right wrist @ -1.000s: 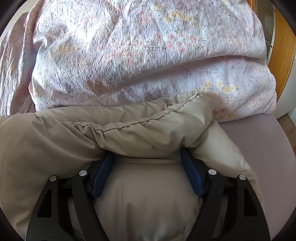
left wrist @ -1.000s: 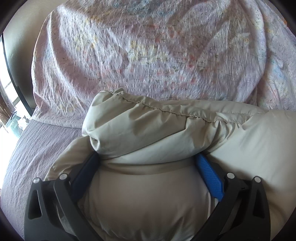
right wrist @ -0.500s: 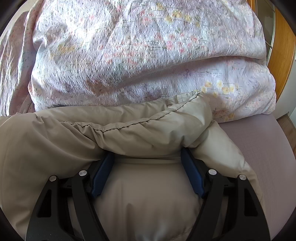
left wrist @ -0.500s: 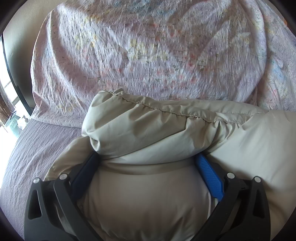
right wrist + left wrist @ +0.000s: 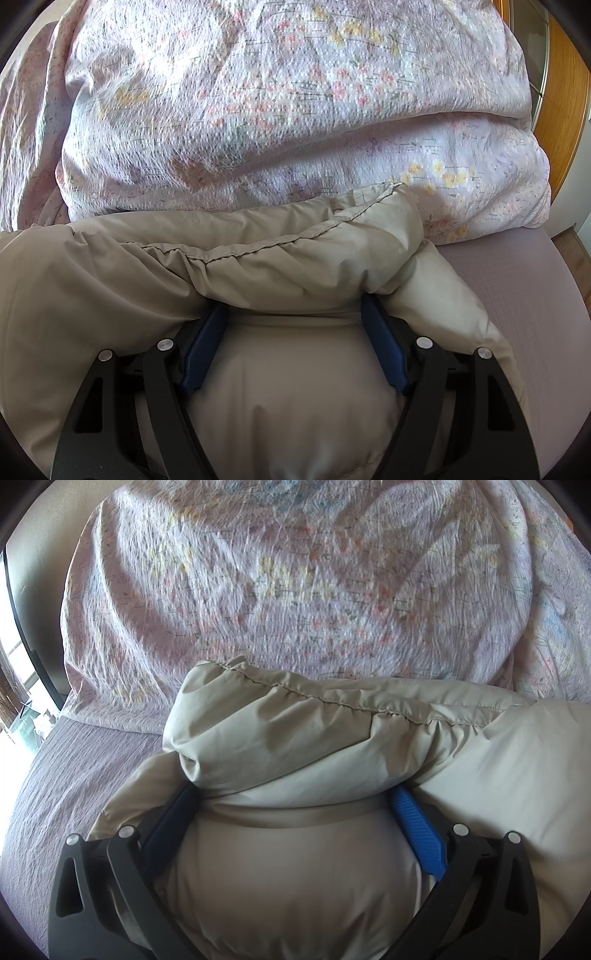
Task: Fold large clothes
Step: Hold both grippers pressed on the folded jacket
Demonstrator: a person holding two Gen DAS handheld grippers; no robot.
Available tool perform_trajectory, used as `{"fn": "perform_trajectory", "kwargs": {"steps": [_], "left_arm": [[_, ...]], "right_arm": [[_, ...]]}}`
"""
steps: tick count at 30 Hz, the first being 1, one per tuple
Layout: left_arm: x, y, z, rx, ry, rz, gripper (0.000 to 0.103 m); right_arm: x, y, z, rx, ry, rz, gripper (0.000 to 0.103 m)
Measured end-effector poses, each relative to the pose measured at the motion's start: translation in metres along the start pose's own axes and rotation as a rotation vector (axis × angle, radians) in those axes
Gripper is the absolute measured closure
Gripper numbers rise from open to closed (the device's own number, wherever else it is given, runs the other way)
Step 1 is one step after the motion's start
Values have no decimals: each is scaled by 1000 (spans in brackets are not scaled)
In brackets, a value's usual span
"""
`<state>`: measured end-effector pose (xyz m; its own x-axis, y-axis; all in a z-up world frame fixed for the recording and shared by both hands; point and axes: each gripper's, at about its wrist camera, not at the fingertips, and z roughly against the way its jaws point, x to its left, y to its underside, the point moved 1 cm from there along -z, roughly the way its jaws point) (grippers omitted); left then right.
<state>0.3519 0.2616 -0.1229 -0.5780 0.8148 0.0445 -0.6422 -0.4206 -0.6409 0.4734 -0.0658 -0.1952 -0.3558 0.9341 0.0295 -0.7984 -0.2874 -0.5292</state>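
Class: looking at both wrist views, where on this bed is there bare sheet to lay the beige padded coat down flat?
Bare purple bedsheet lies left of the beige padded coat, below the floral quilt. Another strip lies right of the coat. The middle is crowded: both grippers' fingers are bedded in the coat, which meets the quilt.

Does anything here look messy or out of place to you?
Nothing looks damaged or spilled. The beige puffy coat bulges thickly between both tools, left tool and right tool, and its far edge lies against the bunched floral duvet on the bed.
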Motion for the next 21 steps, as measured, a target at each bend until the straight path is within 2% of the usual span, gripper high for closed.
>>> {"fn": "perform_trajectory", "kwargs": {"steps": [21], "left_arm": [[0,1,0,6,-3,-2,2]], "right_arm": [[-1,-3,-3,12,1,6,27]]}}
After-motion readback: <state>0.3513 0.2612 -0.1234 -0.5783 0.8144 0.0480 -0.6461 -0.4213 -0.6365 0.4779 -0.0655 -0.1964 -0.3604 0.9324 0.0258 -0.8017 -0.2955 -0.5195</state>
